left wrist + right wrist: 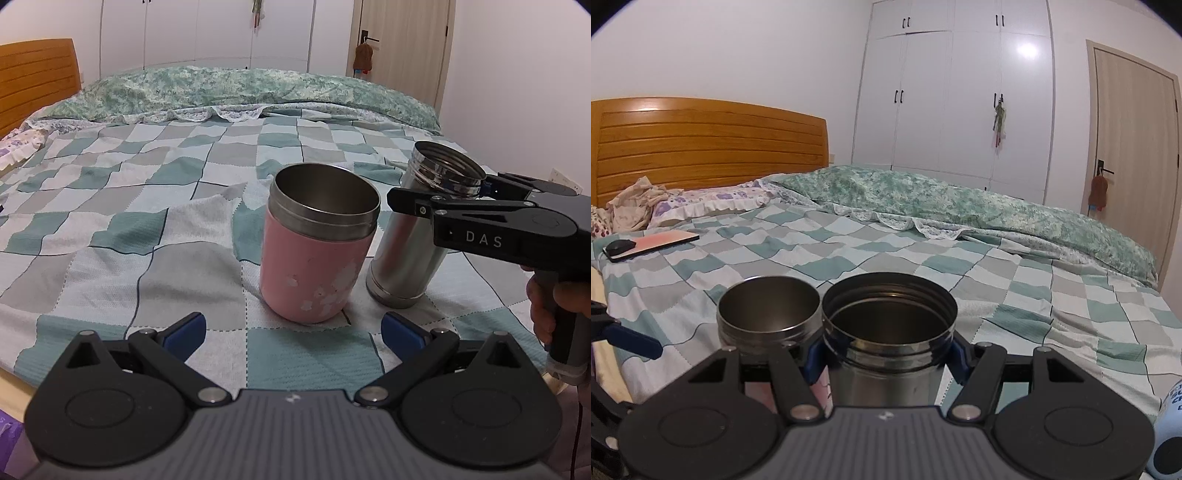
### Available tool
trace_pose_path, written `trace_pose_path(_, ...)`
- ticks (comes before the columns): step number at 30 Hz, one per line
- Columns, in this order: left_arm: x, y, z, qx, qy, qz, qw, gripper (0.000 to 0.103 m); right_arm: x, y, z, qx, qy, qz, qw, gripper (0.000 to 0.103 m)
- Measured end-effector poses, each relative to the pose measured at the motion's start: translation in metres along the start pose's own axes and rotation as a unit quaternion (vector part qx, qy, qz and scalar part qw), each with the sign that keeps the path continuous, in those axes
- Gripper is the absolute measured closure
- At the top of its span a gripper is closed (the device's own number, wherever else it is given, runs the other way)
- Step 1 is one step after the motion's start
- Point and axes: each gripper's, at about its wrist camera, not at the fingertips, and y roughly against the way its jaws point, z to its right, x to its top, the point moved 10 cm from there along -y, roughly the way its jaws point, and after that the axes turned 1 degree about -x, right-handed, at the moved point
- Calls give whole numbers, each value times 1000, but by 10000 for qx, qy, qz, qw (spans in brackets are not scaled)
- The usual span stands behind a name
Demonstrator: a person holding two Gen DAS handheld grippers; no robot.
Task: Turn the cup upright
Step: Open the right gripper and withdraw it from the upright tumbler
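**Steel cup set mouth-up on the bed, right claw pinching its neck**

Checked teal and grey bedding (147, 206) is covering a bed in a bedroom with white wardrobes (953, 96). On it a silver steel cup (406, 251) is standing, mouth up and leaning slightly, just beside a pink cup (314, 266) that is also upright. Right gripper (886, 352) is pinching the silver cup just under its threaded rim. Left gripper (291, 330) is hovering near the pink cup, spread wide and holding nothing. Judging by this, the flip is nearly done; next the right claw needs to settle the base flat, then let go gently so nothing topples on soft cloth.
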Motion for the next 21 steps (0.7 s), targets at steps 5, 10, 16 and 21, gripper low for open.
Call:
trace_pose_path(5,2,9,6,-1,20,97,10000,0,11,21,8,71,-157,220,9996,14)
trace_pose_path(10,4,25,21,9,26,298,9996,0,16,63,20,88,-302,516,9982,2)
trace_pose_path(16,2,51,59,-66,-10,768,9970,0,0,119,46,-87,-388,637,9972,0)
trace_pose_path(21,-7,68,89,-142,80,1334,9909,0,-33,163,68,-222,-333,526,9978,0)
